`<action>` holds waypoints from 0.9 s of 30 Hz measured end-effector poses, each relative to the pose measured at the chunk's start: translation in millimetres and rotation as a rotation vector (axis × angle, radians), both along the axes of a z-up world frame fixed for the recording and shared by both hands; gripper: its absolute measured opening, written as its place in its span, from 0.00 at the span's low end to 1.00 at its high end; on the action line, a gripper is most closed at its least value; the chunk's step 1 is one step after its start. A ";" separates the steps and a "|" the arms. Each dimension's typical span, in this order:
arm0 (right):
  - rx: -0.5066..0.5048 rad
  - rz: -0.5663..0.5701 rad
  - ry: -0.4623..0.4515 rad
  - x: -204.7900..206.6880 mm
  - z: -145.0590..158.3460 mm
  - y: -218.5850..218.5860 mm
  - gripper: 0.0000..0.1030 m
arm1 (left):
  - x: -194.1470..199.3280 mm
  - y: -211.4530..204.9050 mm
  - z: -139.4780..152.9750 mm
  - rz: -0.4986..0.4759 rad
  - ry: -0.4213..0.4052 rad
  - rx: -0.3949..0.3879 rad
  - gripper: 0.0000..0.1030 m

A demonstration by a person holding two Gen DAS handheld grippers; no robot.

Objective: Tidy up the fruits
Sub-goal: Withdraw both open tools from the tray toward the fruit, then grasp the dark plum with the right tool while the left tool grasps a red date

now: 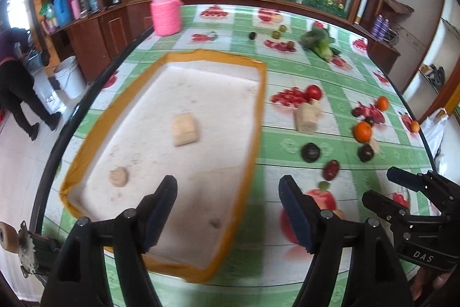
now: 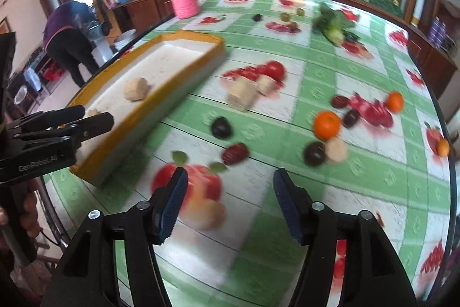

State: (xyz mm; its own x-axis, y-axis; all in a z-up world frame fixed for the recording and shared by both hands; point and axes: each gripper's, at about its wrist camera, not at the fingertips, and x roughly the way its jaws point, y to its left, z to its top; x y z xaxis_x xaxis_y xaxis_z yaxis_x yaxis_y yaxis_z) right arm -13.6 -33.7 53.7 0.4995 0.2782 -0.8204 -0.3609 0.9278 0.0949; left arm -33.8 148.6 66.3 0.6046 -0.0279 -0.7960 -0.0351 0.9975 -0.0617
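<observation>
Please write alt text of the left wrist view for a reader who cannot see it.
The open, empty left tongs hover over a white tray with an orange rim that holds a tan block. To its right, oranges, dark fruits and a tomato lie scattered on a green checked tablecloth.

Both handheld grippers are matte black plastic, each with two angular arms pinned by round silver screws. The left gripper (image 1: 227, 209) carries dark blue ribbed pads (image 1: 159, 217) inside its fingers, and so does the right gripper (image 2: 230, 203). White lettering marks their bodies: "DAS" on the right one, "GenRobot.AI" on the left
</observation>
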 end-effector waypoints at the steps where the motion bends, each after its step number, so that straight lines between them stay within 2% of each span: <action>1: 0.001 -0.025 -0.001 -0.9 -0.6 -11.8 0.68 | 0.2 -8.4 0.0 -0.017 0.001 0.001 0.74; 9: 0.036 -0.138 0.030 9.6 -10.7 -74.5 0.68 | 0.5 -62.8 -9.4 -0.126 0.042 0.017 0.75; 16: 0.107 -0.075 0.058 39.7 -23.3 -69.1 0.68 | -2.4 -80.2 -18.2 -0.151 0.085 0.027 0.75; 21: 0.096 -0.068 0.065 52.9 -33.2 -64.5 0.68 | -3.7 -79.6 -21.7 -0.142 0.102 0.026 0.75; 25: 0.033 -0.054 0.050 62.8 -41.3 -58.9 0.67 | -3.2 -78.5 -26.1 -0.128 0.116 0.012 0.75; 27: -0.013 -0.075 0.035 64.8 -42.9 -62.6 0.63 | -2.1 -77.9 -27.3 -0.123 0.122 0.007 0.75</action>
